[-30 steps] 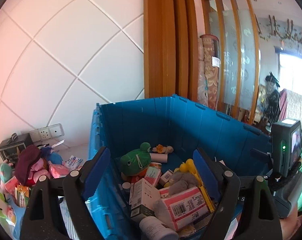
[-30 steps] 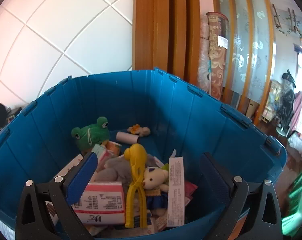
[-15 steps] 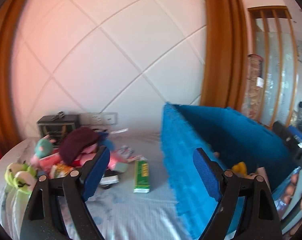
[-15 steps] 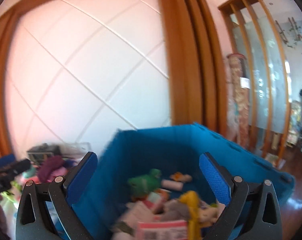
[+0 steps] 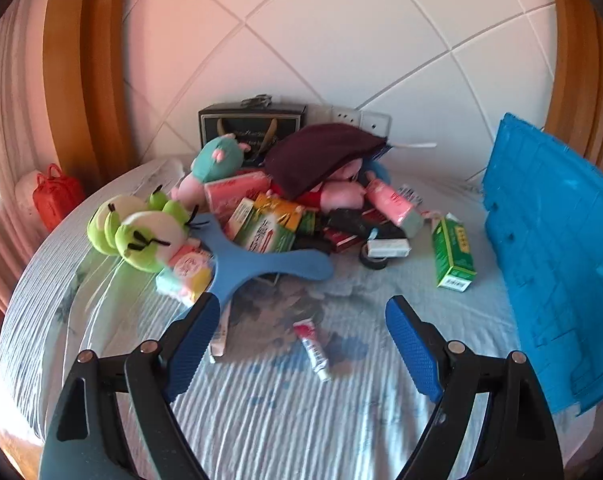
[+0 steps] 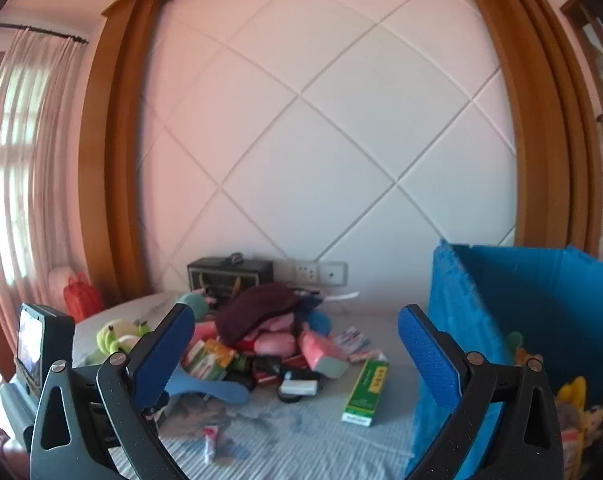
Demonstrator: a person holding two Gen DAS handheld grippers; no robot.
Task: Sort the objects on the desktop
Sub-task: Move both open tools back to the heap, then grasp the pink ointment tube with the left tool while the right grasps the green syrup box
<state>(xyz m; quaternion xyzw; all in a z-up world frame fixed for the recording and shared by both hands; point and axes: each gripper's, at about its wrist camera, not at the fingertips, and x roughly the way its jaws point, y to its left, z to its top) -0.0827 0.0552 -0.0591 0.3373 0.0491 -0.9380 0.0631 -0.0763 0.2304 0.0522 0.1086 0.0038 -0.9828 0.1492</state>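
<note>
Left wrist view: my spread, empty left fingers (image 5: 205, 336) should straddle the small tube (image 5: 312, 348) squarely, mid-tabletop (image 5: 285, 420).

Both views swung from the blue bin (image 6: 541, 300) to the cluttered pile (image 5: 301, 208) (left gripper (image 5: 301, 340) lowered over the small tube (image 5: 312, 344)).

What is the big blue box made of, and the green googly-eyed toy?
The blue box looks like hard, smooth plastic: stiff flat walls with moulded ribs. The green toy looks like soft plush fabric: rounded, squashy, fuzzy, with stitched black lashes. Neither can be told for sure by sight alone.
</note>
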